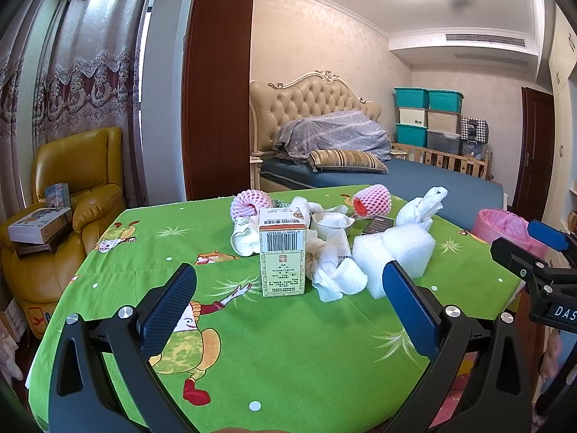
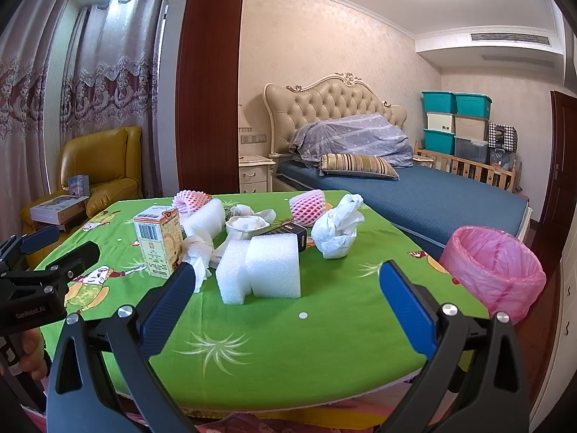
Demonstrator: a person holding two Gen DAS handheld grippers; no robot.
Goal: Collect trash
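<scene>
White foam block (image 2: 261, 269) beyond spread fingers (image 2: 164, 301)

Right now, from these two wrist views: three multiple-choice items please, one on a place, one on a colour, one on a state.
1. Where is the bin?
A. beside the table's right edge
B. on the bed
C. on the armchair

2. What colour is the bin's liner?
A. blue
B. pink
C. black

3. How are both claws?
A. shut on foam
B. shut on the carton
C. open, empty

Key: A, the bin stands off the table at its right edge; B, its liner is pink; C, the left claw and right claw gape with nothing between the fingers.
</scene>
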